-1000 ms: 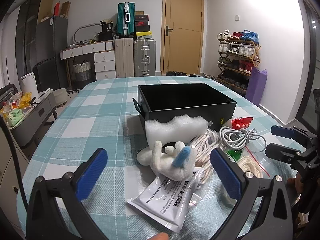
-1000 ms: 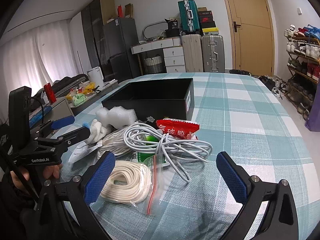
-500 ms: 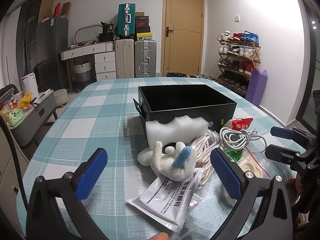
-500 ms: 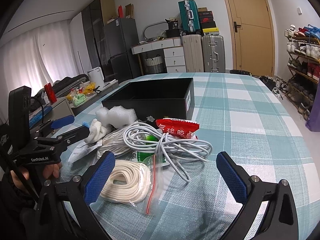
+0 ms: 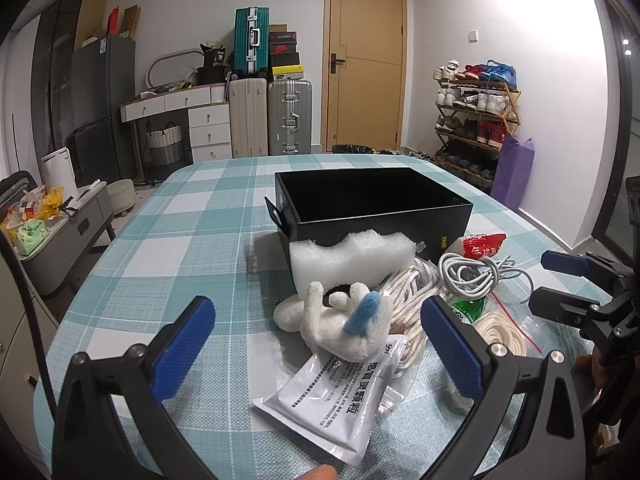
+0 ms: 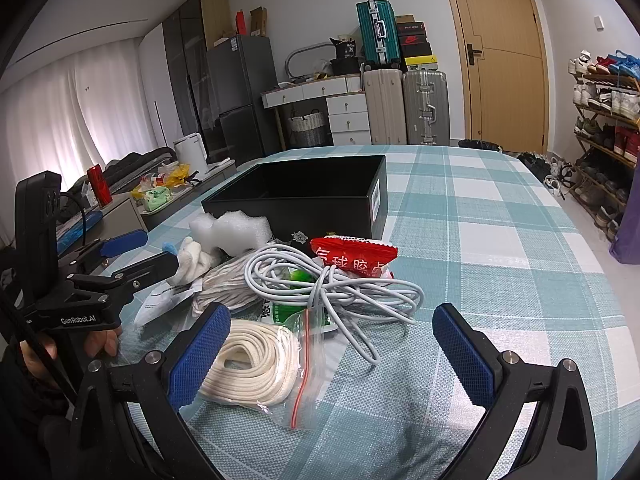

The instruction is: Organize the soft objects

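A black open box (image 5: 372, 204) (image 6: 304, 196) stands on the checked tablecloth. In front of it lies a pile: a white foam block (image 5: 352, 260) (image 6: 232, 228), a white plush toy (image 5: 344, 320) with a blue tip, a silver sachet (image 5: 332, 392), braided rope (image 5: 404, 292), a grey cable (image 6: 328, 280) (image 5: 472, 272), a red snack packet (image 6: 352, 256) and a bagged cream rope coil (image 6: 252, 364). My left gripper (image 5: 320, 346) is open, hovering just before the plush toy. My right gripper (image 6: 332, 348) is open over the cable and coil bag. Neither holds anything.
The table (image 6: 500, 248) stretches right and behind the box. Beyond it are suitcases (image 5: 288, 116), a drawer unit (image 5: 208, 128), a door (image 5: 364, 60) and a shoe rack (image 5: 476, 112). A low cabinet (image 5: 60, 232) stands left of the table.
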`<state>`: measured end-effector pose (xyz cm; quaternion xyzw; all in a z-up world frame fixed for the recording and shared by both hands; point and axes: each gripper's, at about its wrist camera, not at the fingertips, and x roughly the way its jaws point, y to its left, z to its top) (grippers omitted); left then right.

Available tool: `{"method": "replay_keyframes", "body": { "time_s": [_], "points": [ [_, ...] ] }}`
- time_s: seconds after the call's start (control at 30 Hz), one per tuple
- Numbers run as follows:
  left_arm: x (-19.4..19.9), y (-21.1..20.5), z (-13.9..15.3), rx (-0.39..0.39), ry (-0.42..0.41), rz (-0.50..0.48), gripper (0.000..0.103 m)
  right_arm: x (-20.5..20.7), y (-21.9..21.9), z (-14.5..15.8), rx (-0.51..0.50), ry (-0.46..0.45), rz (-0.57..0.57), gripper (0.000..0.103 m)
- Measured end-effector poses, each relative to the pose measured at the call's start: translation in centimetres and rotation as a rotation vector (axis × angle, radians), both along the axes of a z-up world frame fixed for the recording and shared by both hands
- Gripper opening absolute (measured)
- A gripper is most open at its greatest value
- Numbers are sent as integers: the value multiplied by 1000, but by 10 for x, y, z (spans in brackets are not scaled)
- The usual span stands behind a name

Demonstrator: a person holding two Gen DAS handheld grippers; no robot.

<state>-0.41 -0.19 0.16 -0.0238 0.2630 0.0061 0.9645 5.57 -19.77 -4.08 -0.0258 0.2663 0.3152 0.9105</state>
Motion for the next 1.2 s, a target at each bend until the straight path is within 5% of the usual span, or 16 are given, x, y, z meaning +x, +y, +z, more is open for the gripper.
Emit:
{"method": "replay_keyframes", "body": {
  "time_s": [1.2],
  "points": [
    [1, 11, 8, -20, -14, 22, 103, -5, 3, 10, -51, -48, 41, 103]
  ]
}}
